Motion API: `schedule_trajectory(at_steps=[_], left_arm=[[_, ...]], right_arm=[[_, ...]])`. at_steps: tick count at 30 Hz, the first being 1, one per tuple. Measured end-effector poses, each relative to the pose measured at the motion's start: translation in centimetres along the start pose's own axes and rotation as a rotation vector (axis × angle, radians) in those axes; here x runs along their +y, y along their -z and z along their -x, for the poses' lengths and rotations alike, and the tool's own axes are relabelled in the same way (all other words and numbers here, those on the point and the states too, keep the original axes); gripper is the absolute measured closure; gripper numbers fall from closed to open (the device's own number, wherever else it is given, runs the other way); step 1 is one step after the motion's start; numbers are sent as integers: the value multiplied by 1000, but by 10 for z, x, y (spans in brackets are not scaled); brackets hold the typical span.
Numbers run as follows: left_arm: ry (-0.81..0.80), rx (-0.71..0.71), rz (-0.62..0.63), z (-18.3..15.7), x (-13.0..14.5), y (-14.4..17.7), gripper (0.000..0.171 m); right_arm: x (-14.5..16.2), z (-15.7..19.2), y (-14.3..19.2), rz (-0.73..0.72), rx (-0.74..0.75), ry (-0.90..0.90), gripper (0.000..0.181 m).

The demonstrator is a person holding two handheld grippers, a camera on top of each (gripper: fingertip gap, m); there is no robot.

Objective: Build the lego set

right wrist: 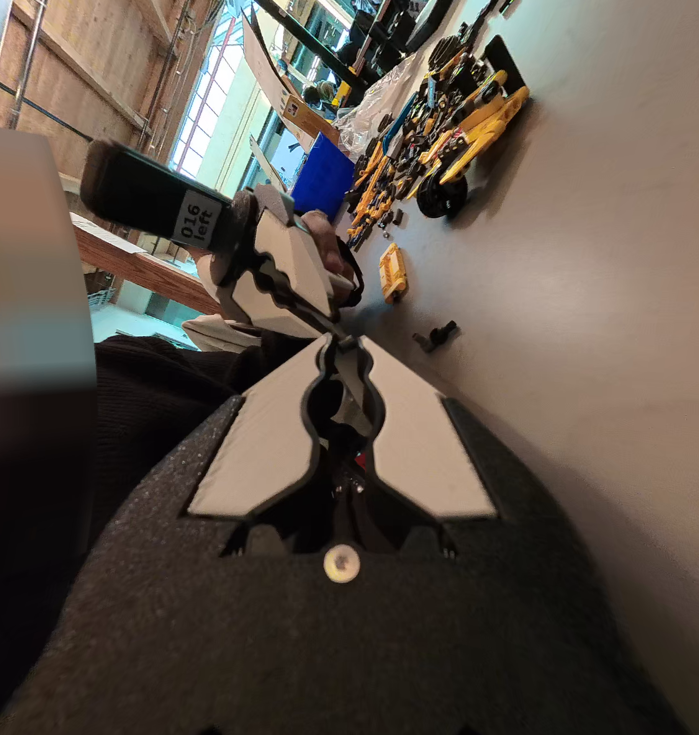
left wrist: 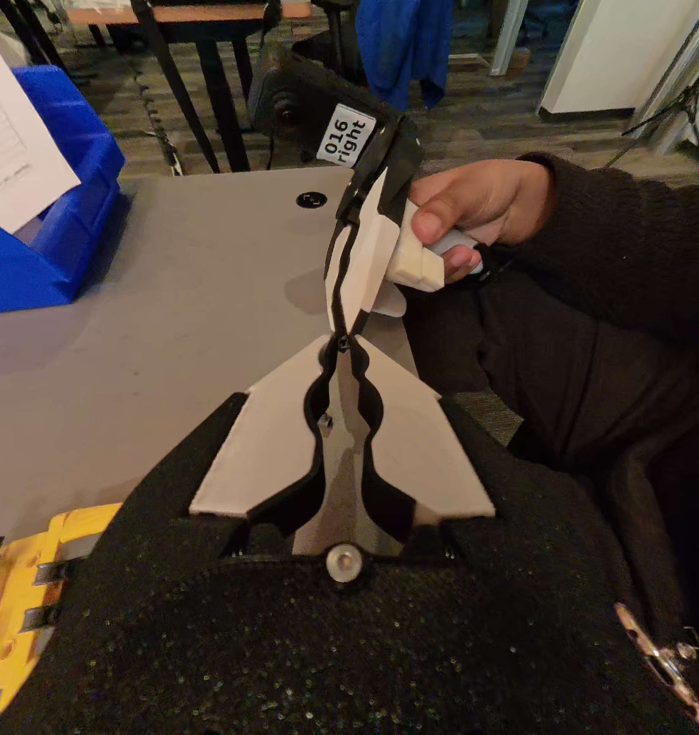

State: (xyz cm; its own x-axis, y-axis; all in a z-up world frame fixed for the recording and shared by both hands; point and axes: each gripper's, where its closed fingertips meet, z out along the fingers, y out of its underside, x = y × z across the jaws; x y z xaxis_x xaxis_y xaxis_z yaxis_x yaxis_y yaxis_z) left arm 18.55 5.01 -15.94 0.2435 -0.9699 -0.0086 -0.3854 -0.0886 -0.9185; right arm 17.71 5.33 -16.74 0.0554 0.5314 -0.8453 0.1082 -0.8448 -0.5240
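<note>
- Grey table (left wrist: 148, 318) carries everything, and the two tongs meet tip to tip just above it.
- Left tongs (left wrist: 343, 343): white fingers with black wavy inner edges, drawn nearly together at the tips, where a very small dark piece (left wrist: 343, 342) sits pinched between them; what it is cannot be made out.
- Right tongs (right wrist: 341, 341): the same build, tips likewise almost closed on a small grey piece (right wrist: 345, 341) at the meeting point. Whether both tongs hold one and the same piece I cannot tell.
- From the left wrist view, the right tongs come down from above, held by a hand (left wrist: 479, 207) in a dark sleeve (left wrist: 618, 258).
- Beside the meeting point on the table lies a small dark connector piece (right wrist: 437, 336), apart from both tongs.
- Farther off lies a yellow rectangular brick part (right wrist: 393, 272), and beyond it a partly built yellow and black toy vehicle (right wrist: 455, 131) with a black wheel, loose parts scattered next to it.
- A blue bin (left wrist: 61, 191) stands at the table's far left with a white sheet of paper (left wrist: 13, 147) leaning on it.
</note>
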Motion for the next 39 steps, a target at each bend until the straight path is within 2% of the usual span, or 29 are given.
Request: schedule_trajectory(at_steps=[5,7,8,11,17,18,19,21,24,28,30,36,39], left_arm=[[-49,-10,4,-2,0,-1,169],[-50,34,4,-9,0,-2,154],[-57,46,6,-12,1,-2,152],[-97,5,21,-9,2,-3,166],[-103,5,25,-10,3,-3,171],[-97,8,26,-10,3,-3,171],[-86,10,27,-9,3,-3,171],[-60,11,22,-7,2,-1,170],[2,51,-13,-8,-3,2,171],[103,125,-58,-10,-9,8,170],[137,156,-80,-11,-13,10,170],[137,191,-77,-17,-13,10,170],[138,202,-72,-19,-12,9,170]], right_arm=[[2,1,1,12,-16,-20,171],[2,1,1,9,-23,-25,171],[3,1,2,15,-22,-24,171],[4,4,1,24,-35,-18,170],[2,7,2,13,-45,-4,171],[-1,6,3,-3,-36,13,166],[-5,6,5,-27,-21,39,157],[-16,6,13,-76,26,129,151],[-25,8,23,-94,167,401,152],[-16,36,18,-60,186,761,159],[-9,39,13,-37,207,864,163],[-1,29,6,23,233,889,166],[1,30,5,30,232,903,173]])
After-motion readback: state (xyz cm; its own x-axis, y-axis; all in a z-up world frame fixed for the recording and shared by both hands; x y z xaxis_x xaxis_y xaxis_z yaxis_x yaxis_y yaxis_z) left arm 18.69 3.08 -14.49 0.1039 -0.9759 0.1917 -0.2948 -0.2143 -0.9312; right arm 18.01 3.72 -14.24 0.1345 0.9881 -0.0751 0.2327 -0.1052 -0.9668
